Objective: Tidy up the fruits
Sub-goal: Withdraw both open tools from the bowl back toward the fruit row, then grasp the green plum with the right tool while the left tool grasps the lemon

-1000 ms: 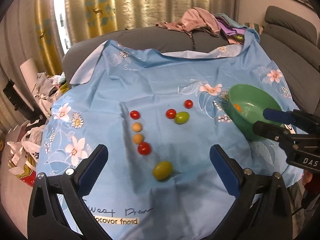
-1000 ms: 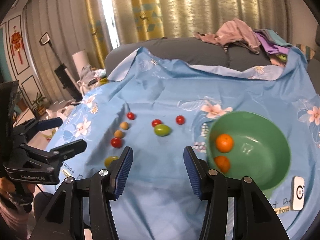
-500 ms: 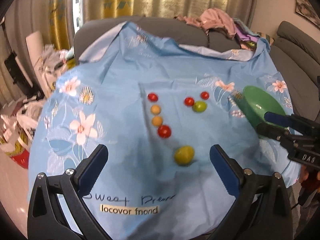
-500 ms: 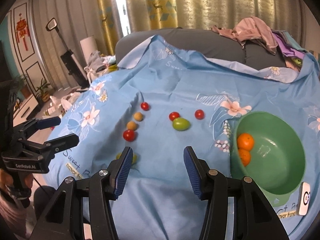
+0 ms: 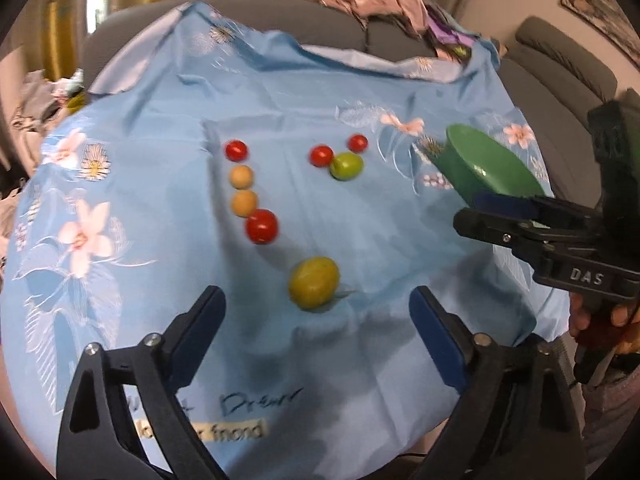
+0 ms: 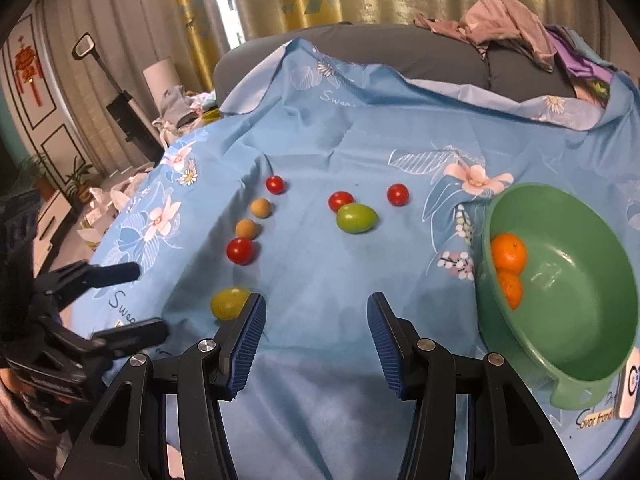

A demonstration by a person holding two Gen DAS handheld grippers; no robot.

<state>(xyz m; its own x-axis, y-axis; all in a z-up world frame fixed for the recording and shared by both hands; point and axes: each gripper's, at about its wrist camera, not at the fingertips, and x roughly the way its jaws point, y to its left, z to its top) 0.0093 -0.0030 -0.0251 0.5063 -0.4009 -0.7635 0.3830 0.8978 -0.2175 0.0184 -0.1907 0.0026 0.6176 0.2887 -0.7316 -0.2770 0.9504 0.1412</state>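
The left tool [image 5: 316, 312] hangs just above the blue flowered cloth [image 5: 168, 112], its jaws wide though they have just been closing a little, with nothing pressed between them. The yellow-green fruit [image 5: 314, 282] lies on the cloth right ahead of its fingertips, between them and apart from both. Further back sit a red tomato [image 5: 261, 226], two small tan fruits [image 5: 244, 203] in a line, and a second green fruit [image 5: 346, 165] touching another tomato. The right tool [image 6: 316, 322] hovers over bare cloth, its jaws partly spread and holding nothing. To its right stands the green bowl [image 6: 580, 320], with two oranges [image 6: 508, 253] lying against its near wall. A white remote [image 6: 629, 390] rests beside the bowl's rim.
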